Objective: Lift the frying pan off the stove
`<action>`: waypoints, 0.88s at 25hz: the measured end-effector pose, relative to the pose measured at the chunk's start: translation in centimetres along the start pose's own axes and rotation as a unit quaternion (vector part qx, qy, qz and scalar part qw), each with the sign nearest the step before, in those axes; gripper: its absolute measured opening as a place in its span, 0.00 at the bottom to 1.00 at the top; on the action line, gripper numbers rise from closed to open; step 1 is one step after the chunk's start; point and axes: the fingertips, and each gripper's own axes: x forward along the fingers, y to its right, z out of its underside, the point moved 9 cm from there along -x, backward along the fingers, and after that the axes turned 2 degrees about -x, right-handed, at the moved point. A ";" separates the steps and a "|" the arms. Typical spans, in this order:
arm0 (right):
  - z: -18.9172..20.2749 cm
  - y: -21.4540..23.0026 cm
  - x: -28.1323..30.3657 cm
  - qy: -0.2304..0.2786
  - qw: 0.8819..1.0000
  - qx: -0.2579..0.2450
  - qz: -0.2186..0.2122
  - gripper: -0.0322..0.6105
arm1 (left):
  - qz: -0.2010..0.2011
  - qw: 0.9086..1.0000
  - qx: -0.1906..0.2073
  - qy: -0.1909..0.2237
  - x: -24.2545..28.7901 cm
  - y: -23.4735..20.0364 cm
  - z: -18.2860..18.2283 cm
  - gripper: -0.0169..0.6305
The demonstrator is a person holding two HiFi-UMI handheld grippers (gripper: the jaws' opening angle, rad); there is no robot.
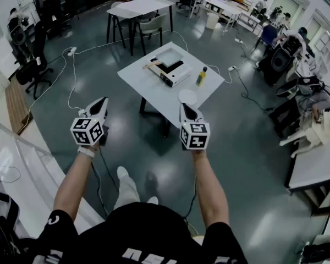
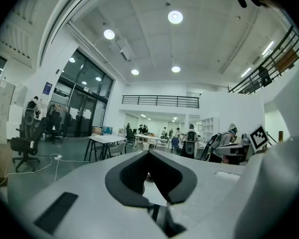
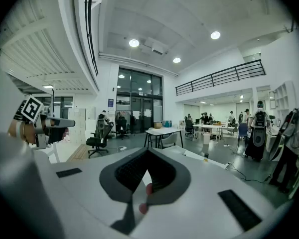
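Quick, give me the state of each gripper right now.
Left gripper: shut, jaws together, holding nothing.
Right gripper: shut, jaws together, holding nothing.

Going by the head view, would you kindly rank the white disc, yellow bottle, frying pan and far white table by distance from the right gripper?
1. White disc, at the table's near edge, just ahead of the right gripper.
2. Yellow bottle, table's right side.
3. Frying pan, on the stove.
4. Far white table, across the room.
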 end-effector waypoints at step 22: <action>-4.0 -3.4 16.7 -0.009 0.999 0.042 0.033 0.04 | 0.082 0.996 -0.005 -0.018 13.6 -14.7 -4.4 0.02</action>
